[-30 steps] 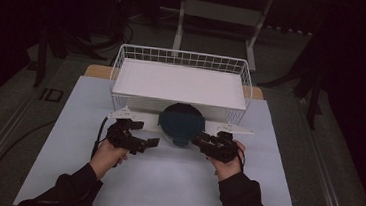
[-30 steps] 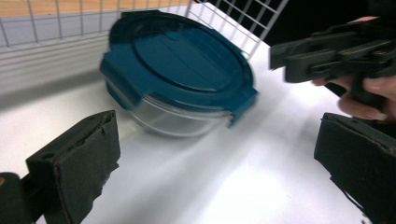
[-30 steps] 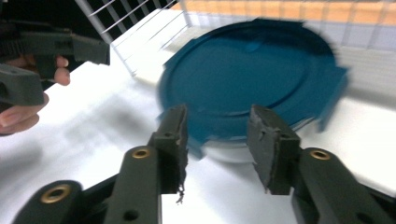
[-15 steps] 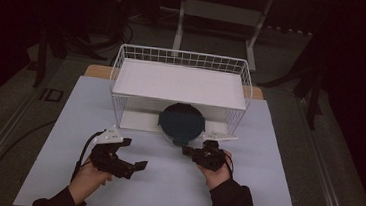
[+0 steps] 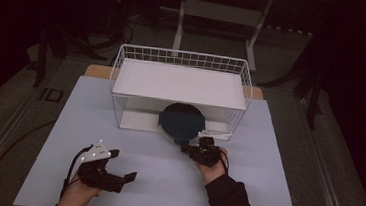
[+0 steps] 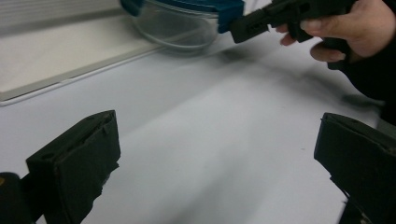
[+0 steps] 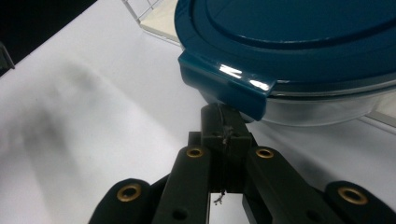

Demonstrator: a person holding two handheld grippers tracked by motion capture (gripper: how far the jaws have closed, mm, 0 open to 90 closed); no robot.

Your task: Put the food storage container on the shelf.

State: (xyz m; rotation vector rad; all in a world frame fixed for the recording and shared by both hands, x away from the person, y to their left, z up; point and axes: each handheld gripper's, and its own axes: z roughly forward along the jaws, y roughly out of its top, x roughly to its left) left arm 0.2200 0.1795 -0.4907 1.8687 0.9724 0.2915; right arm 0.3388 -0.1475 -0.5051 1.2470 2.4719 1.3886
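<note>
At the front edge of the white wire basket [image 5: 123, 72], a round glass container [image 5: 182, 122] with a dark blue lid [image 7: 299, 28] sits on the pale table [image 5: 283, 192], half under the basket's shelf and half out toward the person. Its lid has a clip tab [image 7: 224, 86] that sticks out on the near side, and that tab is what the next move turns on.

Of the 2 grippers, the right gripper [image 5: 193, 149] is by far the nearer. It lies just in front of the container, pointing up the table at it. From the right gripper view its jaws are pressed together with nothing between them, and their tip sits right beneath the tab's lower edge, touching it or a hair short; I cannot tell which. So the tab lies straight ahead of and slightly above the closed tip. My guess is that the tab is to be levered upward from below, so the tip needs to stay centred under it rather than slide off to one corner.

Further back, near the person's edge and well off to the left, the left gripper [image 5: 123, 179] rests low over bare table with its jaws spread wide and empty. It points across toward the container, which shows far up the left gripper view, well apart from it.
</note>
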